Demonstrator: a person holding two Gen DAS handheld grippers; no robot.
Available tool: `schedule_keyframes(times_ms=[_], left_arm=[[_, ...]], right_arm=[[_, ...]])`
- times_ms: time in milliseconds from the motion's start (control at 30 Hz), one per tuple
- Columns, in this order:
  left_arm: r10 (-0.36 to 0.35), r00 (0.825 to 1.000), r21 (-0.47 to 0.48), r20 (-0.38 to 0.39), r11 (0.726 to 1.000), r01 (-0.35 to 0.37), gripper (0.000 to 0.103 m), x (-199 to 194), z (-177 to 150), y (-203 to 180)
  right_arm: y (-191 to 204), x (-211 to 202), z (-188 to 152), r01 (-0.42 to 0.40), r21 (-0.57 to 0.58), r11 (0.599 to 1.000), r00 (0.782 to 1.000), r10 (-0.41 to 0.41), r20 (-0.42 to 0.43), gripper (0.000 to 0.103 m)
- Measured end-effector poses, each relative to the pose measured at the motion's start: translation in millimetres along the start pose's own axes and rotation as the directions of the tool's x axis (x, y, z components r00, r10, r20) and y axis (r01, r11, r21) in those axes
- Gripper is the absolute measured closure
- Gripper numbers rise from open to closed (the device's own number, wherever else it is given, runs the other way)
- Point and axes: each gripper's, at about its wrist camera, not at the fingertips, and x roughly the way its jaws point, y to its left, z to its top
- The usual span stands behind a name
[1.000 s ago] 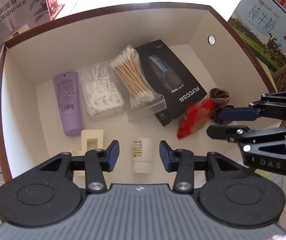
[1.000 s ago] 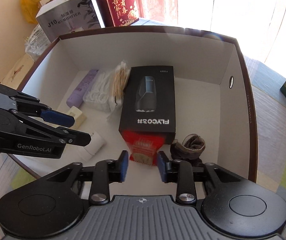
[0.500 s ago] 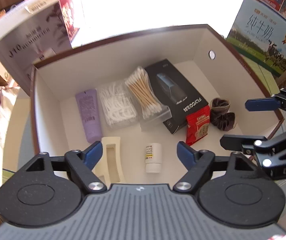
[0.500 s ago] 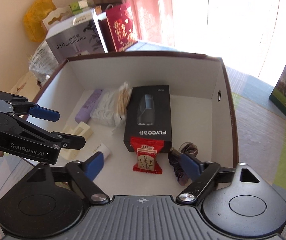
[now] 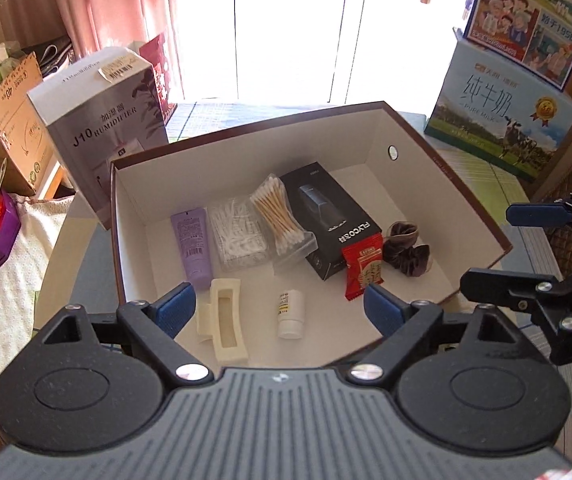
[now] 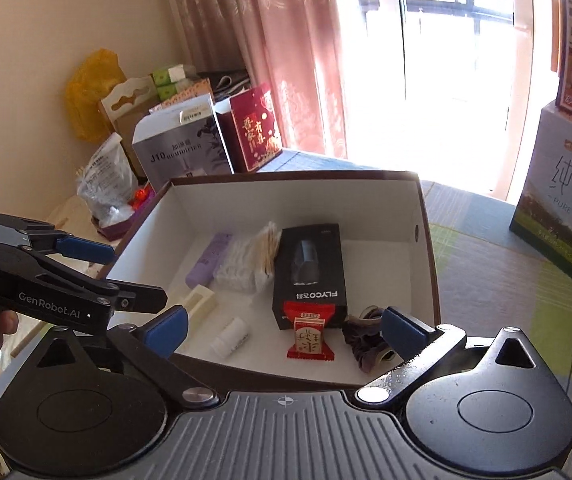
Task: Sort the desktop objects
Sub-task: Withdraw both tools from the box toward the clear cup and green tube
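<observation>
Listing contents of white-lined box [image 5: 482, 216] w/ brown rim, L to R in left wrist view, box filling frame centre:
- Purple tube [image 5: 193, 248], lying flat, centre-left, cap end toward camera.
- Cream hair claw clip [image 5: 223, 326], lower centre-left, just below tube.
- Clear pack of white floss picks [image 5: 237, 236], just right of tube.
- Cotton swabs in clear bag [image 5: 279, 214], touching floss pack and leaning onto black box.
- Small white bottle [image 5: 290, 314], on its side, lower centre, apart from the rest.
- Black FLYCO box [image 5: 332, 218], flat, centre.
- Red snack packet [image 5: 362, 270], one end resting on near corner of black box.
- Dark scrunchies [image 5: 408, 250], centre-right, just right of packet.

Grippers:
- Left gripper [image 5: 279, 306], bottom of frame, above near edge of box; jaws spread wide, holding nothing.
- Right gripper [image 6: 281, 330], bottom of right wrist view, above near rim; jaws spread wide, empty, packet and bottle seen between the pads.

Surroundings: J10 humidifier carton [image 5: 101, 120], upper left, outside box; milk carton [image 5: 502, 120], upper right; pink curtain [image 6: 269, 52] by bright window.
</observation>
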Motion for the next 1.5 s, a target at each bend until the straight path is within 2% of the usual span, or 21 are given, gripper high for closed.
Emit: schedule_keyframes(times_ms=[267, 567, 1133, 1500], left_arm=[[0.022, 0.999, -0.006, 0.038, 1.000, -0.022, 0.014, -38.5, -29.1, -12.5], [0.016, 1.000, -0.042, 0.018, 0.999, -0.015, 0.014, -62.3, -66.7, -19.4], [0.009, 0.998, -0.049, -0.070, 0.999, -0.013, 0.014, -66.3, -124.6, -48.3], [-0.015, 0.992, -0.037, -0.126, 0.999, 0.010, 0.014, -60.0, -143.9, -66.1]], right_arm=[[6.7, -44.5, -33.6, 0.017, 0.002, 1.000, 0.998, -0.017, 0.062, 0.002], [13.3, -74.1, -78.2, 0.032, 0.025, 0.999, 0.998, -0.033, 0.061, 0.002], [15.1, -92.8, -133.4, 0.038, 0.084, 0.996, 0.999, -0.036, -0.019, 0.002], [12.7, -93.8, -160.7, 0.046, 0.127, 0.991, 0.995, -0.034, -0.095, 0.002]])
